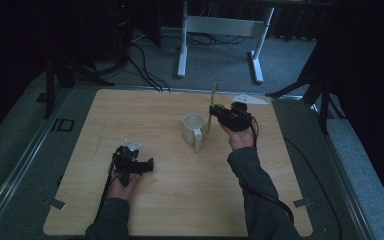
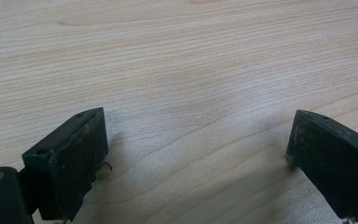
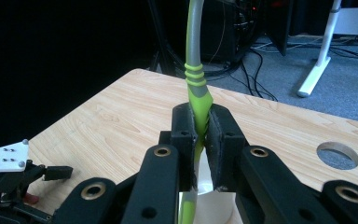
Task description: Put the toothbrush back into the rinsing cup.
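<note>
High view: wooden table (image 1: 180, 200), grey carpet (image 1: 220, 60).

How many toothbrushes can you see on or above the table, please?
1. The toothbrush stands upright, clamped in the right gripper just right of the mug. None seems hidden.

Table (image 2: 177, 60): pale wood-grain top, smooth, faint matt sheen, fine darker streaks along the grain. Left gripper (image 2: 196, 158): black jaw pads look rubbery, matt, scuffed and dusty at the edges. Right gripper (image 3: 201, 135): black matt plastic links with brass-coloured metal eyelets at the pivots. Toothbrush (image 3: 196, 88): smooth plastic handle, bright green and grey, ribbed at the neck, slight gloss. Mug (image 1: 194, 127): white, smooth, looks like glazed ceramic. Floor (image 1: 220, 65): grey carpet, rough and matt
</note>
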`<state>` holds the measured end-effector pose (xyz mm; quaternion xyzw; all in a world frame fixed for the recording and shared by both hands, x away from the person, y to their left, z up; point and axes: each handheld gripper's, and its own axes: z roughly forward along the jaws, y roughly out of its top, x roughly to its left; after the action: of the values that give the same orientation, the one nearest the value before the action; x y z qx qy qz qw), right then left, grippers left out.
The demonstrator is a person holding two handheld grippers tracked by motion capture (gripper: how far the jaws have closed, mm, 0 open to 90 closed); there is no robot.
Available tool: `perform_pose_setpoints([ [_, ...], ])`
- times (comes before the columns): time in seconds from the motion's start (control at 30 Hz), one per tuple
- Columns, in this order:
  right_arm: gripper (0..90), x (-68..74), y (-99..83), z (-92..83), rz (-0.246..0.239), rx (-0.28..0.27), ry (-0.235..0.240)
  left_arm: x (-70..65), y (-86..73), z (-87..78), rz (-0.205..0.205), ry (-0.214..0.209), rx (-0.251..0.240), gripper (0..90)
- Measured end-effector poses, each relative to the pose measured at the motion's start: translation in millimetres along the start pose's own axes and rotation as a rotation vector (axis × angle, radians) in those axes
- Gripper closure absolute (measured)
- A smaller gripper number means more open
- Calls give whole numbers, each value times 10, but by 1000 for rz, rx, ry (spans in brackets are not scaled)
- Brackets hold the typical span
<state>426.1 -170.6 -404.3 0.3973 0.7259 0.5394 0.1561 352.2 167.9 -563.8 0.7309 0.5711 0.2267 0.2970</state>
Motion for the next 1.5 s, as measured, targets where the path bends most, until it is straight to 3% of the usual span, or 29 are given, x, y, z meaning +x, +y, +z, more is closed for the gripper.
perform_pose_setpoints([
  [0.77,819,164,-37,145,-31,-4,23,0,0,0,0,0,0,55],
  [1.5,818,176,-177,246,-46,22,8,0,0,0,0,0,0,55],
])
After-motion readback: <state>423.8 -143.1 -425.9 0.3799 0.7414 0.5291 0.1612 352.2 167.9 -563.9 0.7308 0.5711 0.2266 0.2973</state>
